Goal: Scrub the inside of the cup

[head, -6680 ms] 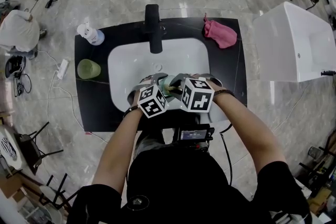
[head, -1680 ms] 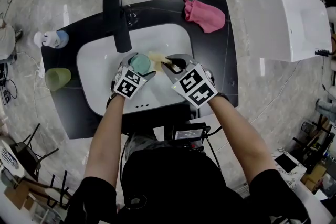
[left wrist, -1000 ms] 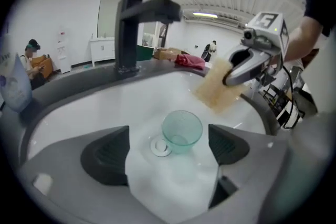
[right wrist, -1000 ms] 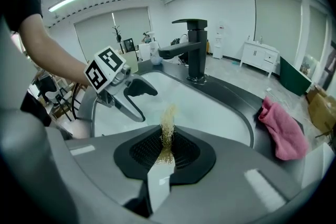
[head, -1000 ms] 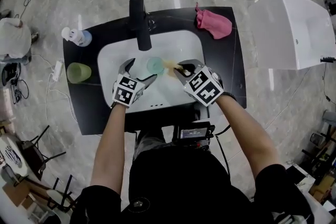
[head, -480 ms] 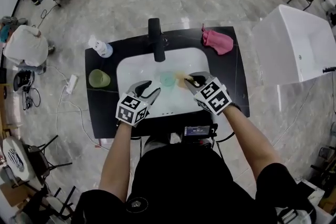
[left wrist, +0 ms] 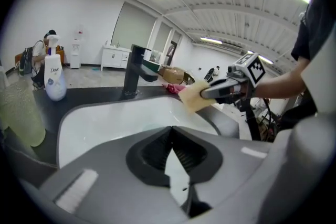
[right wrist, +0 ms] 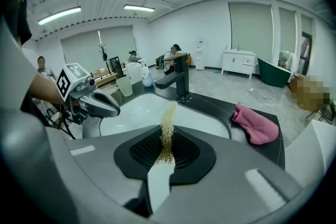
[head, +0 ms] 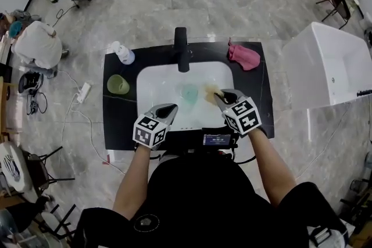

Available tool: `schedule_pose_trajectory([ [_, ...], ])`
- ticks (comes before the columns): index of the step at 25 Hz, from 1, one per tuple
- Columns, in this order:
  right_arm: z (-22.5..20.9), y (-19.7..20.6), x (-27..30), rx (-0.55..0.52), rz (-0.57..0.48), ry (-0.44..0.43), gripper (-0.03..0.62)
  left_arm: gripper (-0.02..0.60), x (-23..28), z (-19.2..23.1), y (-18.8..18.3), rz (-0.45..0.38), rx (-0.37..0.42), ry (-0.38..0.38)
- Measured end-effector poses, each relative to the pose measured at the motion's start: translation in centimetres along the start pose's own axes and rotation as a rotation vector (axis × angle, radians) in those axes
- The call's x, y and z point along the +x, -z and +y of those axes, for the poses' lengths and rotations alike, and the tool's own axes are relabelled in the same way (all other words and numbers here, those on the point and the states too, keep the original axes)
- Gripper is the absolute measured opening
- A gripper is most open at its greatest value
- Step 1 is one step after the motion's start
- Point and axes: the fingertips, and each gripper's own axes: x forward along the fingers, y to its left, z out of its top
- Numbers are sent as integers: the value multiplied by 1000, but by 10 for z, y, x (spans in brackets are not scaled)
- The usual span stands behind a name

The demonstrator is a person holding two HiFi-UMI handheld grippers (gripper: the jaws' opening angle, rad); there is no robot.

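Observation:
The teal cup (head: 189, 93) sits alone in the white basin (head: 157, 81), clear of both grippers. My left gripper (head: 167, 110) hangs over the basin's near left rim. Its jaws have just been closing and are shut with nothing between them, as the left gripper view (left wrist: 170, 152) confirms. My right gripper (head: 223, 95) is shut on a yellow sponge (head: 210, 94), just right of the cup. In the right gripper view the sponge (right wrist: 168, 122) stands up out of the shut jaws (right wrist: 167, 150), with the left gripper (right wrist: 97, 103) across the basin.
A black faucet (head: 181, 48) rises behind the basin on the black counter (head: 116, 119). A green cup (head: 118, 85) and a soap bottle (head: 122, 53) stand at the left. A pink cloth (head: 244, 56) lies at the back right. A white tub (head: 331, 67) stands to the right.
The left gripper drew back from the teal cup toward the near rim and its jaws went from wide open to shut. Both grippers rose; the right one keeps the sponge.

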Motion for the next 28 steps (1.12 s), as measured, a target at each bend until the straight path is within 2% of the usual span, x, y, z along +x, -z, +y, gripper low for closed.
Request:
schedule_pose_trajectory([
  [8, 5, -3, -4, -43, -5, -77, 43, 0, 0, -17, -1, 12, 0, -15],
  [13, 8, 14, -8, -37, 4, -113, 43, 0, -5, -48, 17, 62, 59, -33],
  [17, 14, 27, -11, -41, 3, -107, 43, 0, -16, -64, 41, 82, 68, -40],
  [21, 30, 36, -22, -15, -22, -90, 43, 0, -28, -65, 59, 103, 119, -48],
  [28, 70, 53, -47, 3, -53, -15, 43, 0, -59, -83, 72, 44, 191, -64],
])
